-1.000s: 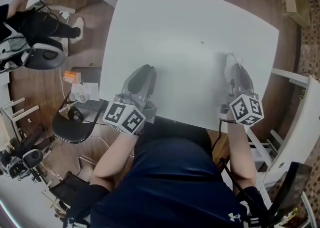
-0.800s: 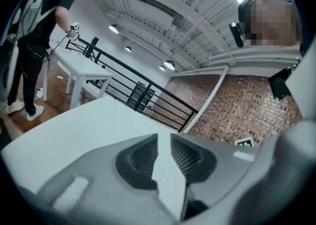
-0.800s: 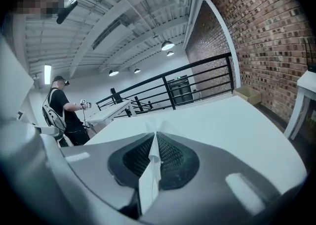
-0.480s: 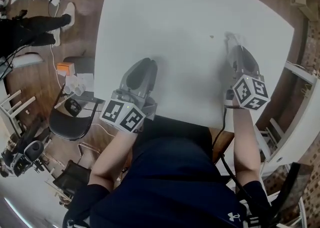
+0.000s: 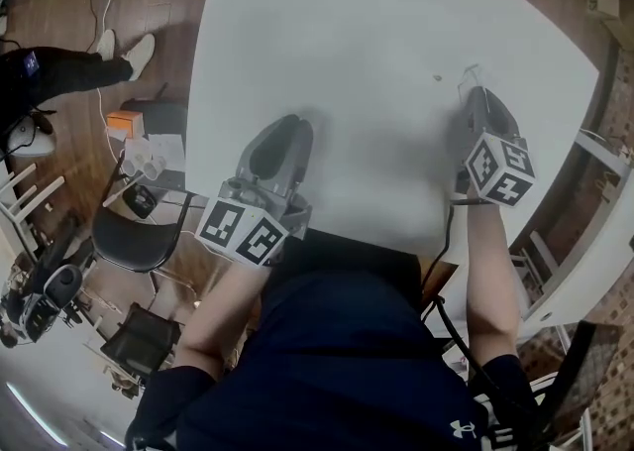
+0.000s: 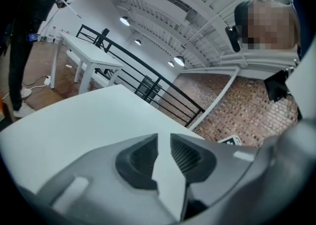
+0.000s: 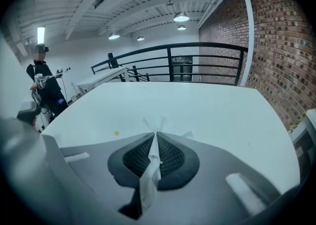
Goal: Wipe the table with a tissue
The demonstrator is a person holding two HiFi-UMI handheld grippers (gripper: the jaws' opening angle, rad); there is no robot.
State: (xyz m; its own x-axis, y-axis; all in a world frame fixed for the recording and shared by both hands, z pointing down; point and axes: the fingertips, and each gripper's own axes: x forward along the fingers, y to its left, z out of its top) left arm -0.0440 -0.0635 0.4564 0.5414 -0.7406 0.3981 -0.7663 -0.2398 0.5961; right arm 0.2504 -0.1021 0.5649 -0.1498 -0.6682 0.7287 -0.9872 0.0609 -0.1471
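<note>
The white table fills the middle of the head view. My right gripper lies low over its right part, shut on a white tissue whose crumpled end sticks out past the fingertips. In the right gripper view the tissue runs as a strip between the two pressed-together pads. A small yellow speck sits on the table just left of the tissue; the speck also shows in the right gripper view. My left gripper rests near the front left edge, its jaws a narrow slit apart with nothing between them.
A black chair and an orange box stand on the wooden floor left of the table. A person in dark clothes stands at the far left. Another white table edge lies to the right. A black railing and brick wall lie beyond.
My right gripper has pushed the tissue forward over the table, closer to the yellow speck. The left gripper has stayed where it was. The head view has shifted a little.
</note>
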